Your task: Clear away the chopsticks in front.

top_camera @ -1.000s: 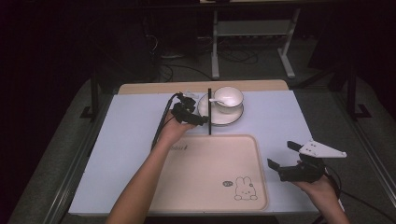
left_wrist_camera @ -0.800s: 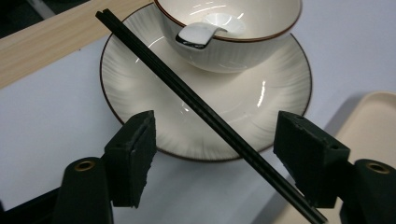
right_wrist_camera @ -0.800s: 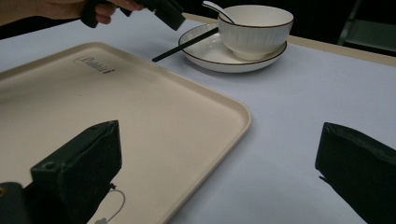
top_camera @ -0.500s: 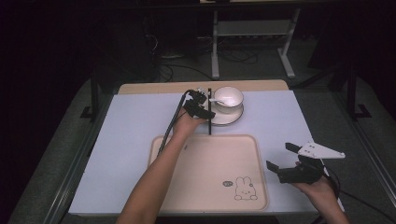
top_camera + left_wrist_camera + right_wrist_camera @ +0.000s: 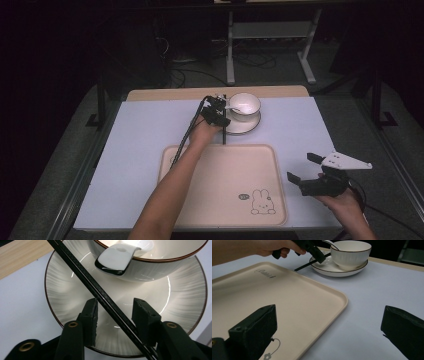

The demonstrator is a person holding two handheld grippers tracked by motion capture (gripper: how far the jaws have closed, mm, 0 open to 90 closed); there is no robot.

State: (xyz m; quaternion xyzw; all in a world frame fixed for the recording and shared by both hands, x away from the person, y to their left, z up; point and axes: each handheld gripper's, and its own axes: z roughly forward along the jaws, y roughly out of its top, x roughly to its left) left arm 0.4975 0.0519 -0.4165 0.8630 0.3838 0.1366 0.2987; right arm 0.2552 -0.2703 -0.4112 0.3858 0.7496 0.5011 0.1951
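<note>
Two black chopsticks (image 5: 105, 300) on plate (image 5: 62, 297) rim, table's far edge; left hand-held gripper (image 5: 115, 315) closing round them, not yet pinching. Next: squeeze, lift. Right hand-held gripper (image 5: 310, 170) spread, idle.

The left forearm reaches far forward, its hand gripping the left gripper (image 5: 216, 111), which points down and away. Its fingers (image 5: 90, 315) have just been closing and stand partly apart, not yet pressing. The right gripper (image 5: 305, 172) is held low near the person, its fingers (image 5: 259, 325) spread wide.
</note>
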